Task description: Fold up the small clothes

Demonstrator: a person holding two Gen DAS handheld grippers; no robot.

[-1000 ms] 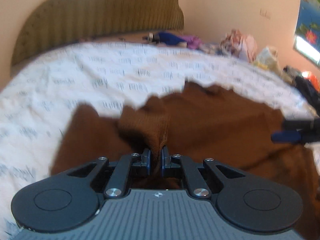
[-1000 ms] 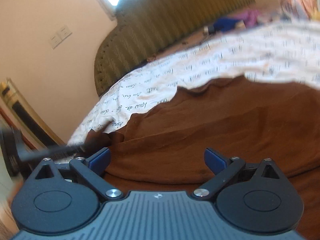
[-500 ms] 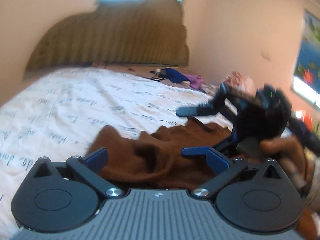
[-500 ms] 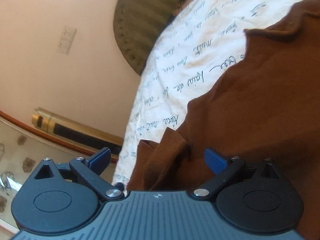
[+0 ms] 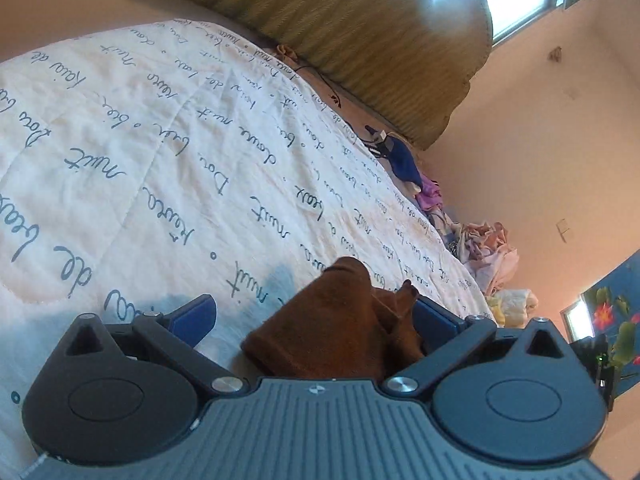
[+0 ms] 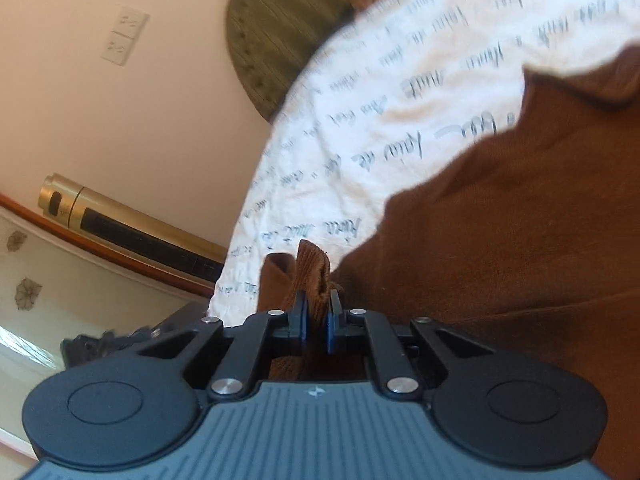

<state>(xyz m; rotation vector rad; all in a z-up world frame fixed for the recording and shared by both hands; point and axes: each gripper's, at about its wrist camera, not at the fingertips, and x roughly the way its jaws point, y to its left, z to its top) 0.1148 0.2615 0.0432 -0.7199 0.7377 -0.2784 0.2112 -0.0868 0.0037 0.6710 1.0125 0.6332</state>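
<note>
A brown knit garment [image 6: 500,240] lies spread on a white quilt printed with blue script [image 6: 400,80]. My right gripper [image 6: 317,304] is shut on a ribbed edge of that garment, which sticks up between the pads near the quilt's side. In the left wrist view a bunched end of the brown garment [image 5: 340,332] rises between the wide jaws of my left gripper [image 5: 312,306], which is open. The cloth lies close to the right finger [image 5: 432,316] and well apart from the left one. The white quilt [image 5: 160,160] stretches beyond it.
An olive ribbed headboard [image 5: 380,40] stands at the far end of the bed. A blue item [image 5: 404,164] and a heap of pale clothes [image 5: 488,256] lie along the far side. A gold tube [image 6: 120,216] rests by the wall beside the bed.
My left gripper let go of the brown cloth, opened wide and rolled. My right gripper moved to the garment's ribbed edge and closed on it.
</note>
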